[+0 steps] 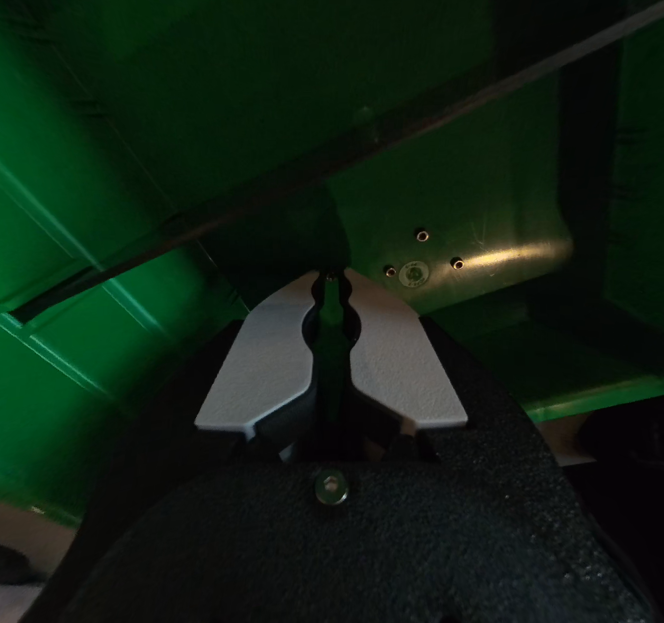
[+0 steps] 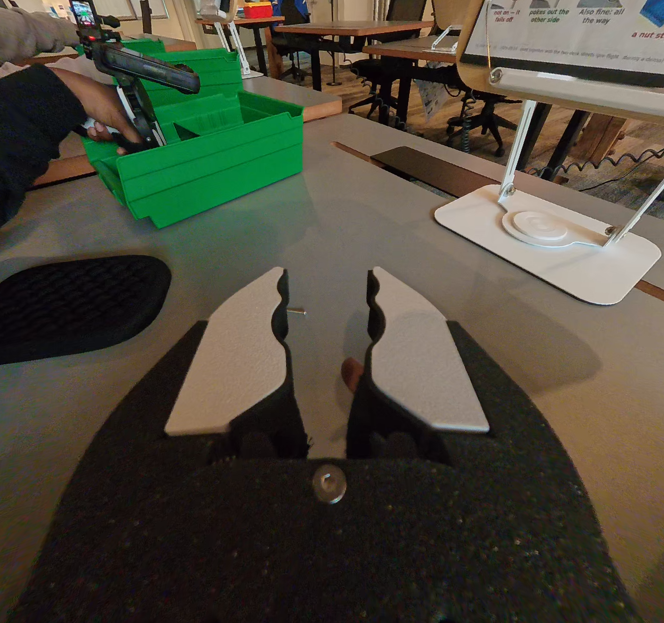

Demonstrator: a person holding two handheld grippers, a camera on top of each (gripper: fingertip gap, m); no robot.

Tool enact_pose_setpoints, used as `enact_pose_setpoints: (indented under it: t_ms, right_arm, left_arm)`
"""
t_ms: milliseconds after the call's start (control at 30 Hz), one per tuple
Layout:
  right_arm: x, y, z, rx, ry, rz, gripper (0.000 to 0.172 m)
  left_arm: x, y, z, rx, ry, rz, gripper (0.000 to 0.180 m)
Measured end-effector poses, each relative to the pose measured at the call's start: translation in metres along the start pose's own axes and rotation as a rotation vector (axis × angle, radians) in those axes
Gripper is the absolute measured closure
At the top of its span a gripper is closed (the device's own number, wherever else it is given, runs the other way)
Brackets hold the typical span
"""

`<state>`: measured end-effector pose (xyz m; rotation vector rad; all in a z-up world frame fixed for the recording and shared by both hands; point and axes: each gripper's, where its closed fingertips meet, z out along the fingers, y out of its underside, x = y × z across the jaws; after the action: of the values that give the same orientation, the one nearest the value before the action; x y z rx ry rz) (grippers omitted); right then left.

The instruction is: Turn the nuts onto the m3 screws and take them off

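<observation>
In the left wrist view, the left gripper [image 1: 330,277] reaches down into a green bin [image 1: 143,138], and its two black-edged fingertips are nearly together just above the frame's center. A tiny metallic nut [image 1: 330,276] sits pinched between the tips, so this gripper is clamped on the nut. To the right of the tips, on the lit floor of the bin, three more small nuts [image 1: 422,236] lie loose around a round moulded mark [image 1: 414,274]. A dark divider [image 1: 323,171] crosses the bin diagonally from lower left to upper right.

In the right wrist view, the right gripper [image 2: 327,282] hangs low over a grey table [image 2: 359,210] with its fingers wide apart and nothing between the pads. A small screw [image 2: 296,311] lies flat on the table just beside the inner edge of the left finger; whether it touches the finger cannot be told. A black pad [image 2: 72,304] lies at the left of the frame. At upper left, a hand [image 2: 107,109] holds the other gripper tipped into the green bin, its fingertips hidden by the bin's wall. At right stands a white stand [image 2: 546,242] carrying a printed sheet [image 2: 575,5]. Desks and office chairs fill the background.
</observation>
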<state>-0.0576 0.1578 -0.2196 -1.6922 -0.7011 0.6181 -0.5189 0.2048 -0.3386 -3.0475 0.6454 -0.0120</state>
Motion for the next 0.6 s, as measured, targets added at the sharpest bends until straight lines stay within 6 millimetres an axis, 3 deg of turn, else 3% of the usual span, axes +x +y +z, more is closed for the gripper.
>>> enact_pose_setpoints:
  t_ms: [233, 400, 467, 600]
  right_arm:
    - [-0.001, 0.0, 0.0, 0.003, -0.004, -0.004, 0.131]
    - [-0.003, 0.0, 0.001, 0.0, -0.012, -0.001, 0.131]
    - [-0.003, 0.001, 0.001, -0.004, -0.012, -0.002, 0.132]
    - [-0.002, 0.004, 0.003, -0.012, -0.012, 0.003, 0.132]
  left_arm:
    - [0.001, 0.0, -0.005, 0.022, -0.011, 0.01, 0.175]
    - [0.017, -0.011, -0.052, 0.142, -0.106, 0.081, 0.175]
    - [0.042, -0.02, -0.08, 0.219, -0.127, 0.17, 0.176]
    - [0.121, -0.038, -0.12, 0.35, -0.157, 0.425, 0.176]
